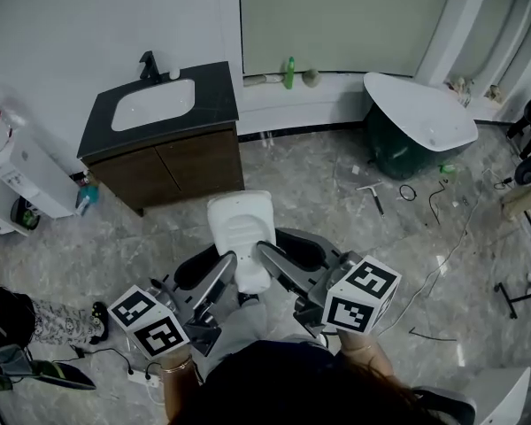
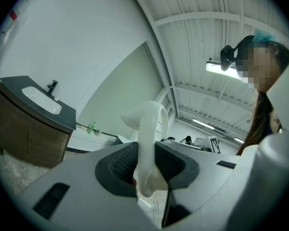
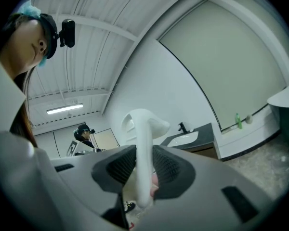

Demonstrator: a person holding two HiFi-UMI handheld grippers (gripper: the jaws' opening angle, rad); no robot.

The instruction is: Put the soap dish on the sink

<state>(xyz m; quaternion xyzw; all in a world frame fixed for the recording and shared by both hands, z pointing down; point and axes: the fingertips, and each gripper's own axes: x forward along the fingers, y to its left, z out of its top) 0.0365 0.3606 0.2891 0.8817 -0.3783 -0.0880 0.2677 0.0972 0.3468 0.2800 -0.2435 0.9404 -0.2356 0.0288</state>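
Note:
A white soap dish (image 1: 242, 237) hangs above the floor, carried between both grippers. My left gripper (image 1: 231, 271) is shut on its left rim and my right gripper (image 1: 264, 260) is shut on its right rim. In the left gripper view the dish's white edge (image 2: 149, 148) stands upright between the dark pads. The right gripper view shows the same edge (image 3: 143, 153) pinched between that gripper's pads. The sink (image 1: 154, 104), a white basin in a dark counter with a black tap (image 1: 149, 65), stands ahead at the upper left, well apart from the dish.
A wooden cabinet (image 1: 173, 168) carries the sink counter. A white bathtub (image 1: 420, 113) stands at the upper right, with tools and cables on the marble floor beside it. A green bottle (image 1: 289, 73) stands on the ledge behind. A person's leg (image 1: 57, 321) shows at the left edge.

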